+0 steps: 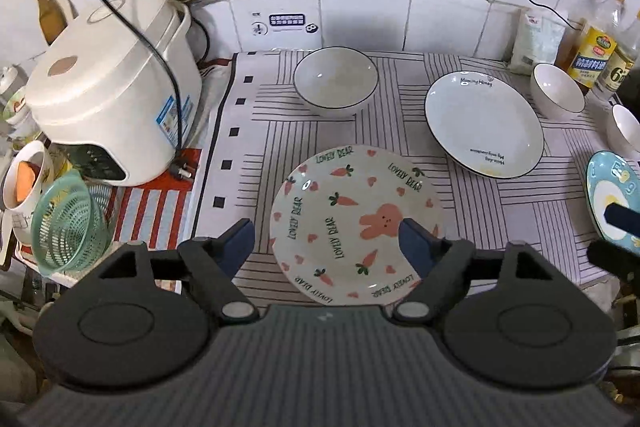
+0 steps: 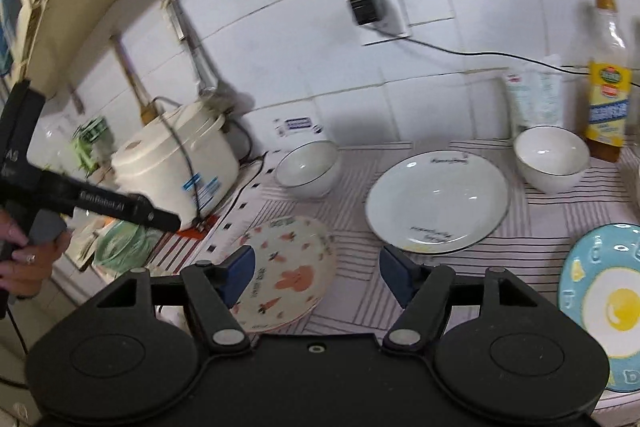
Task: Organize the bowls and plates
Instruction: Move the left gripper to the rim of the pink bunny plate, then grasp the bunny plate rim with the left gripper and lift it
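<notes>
A rabbit-and-carrot plate lies on the striped cloth right under my open, empty left gripper. It also shows in the right wrist view. A white black-rimmed plate lies to its right. A large white bowl stands at the back. A small white bowl stands behind the white plate, another bowl further right. A blue egg plate lies at the right. My right gripper is open and empty above the cloth between the plates.
A white rice cooker with its cord stands at the left, with a green basket and a mug in front. Oil bottles and a white packet stand by the tiled wall at the back right.
</notes>
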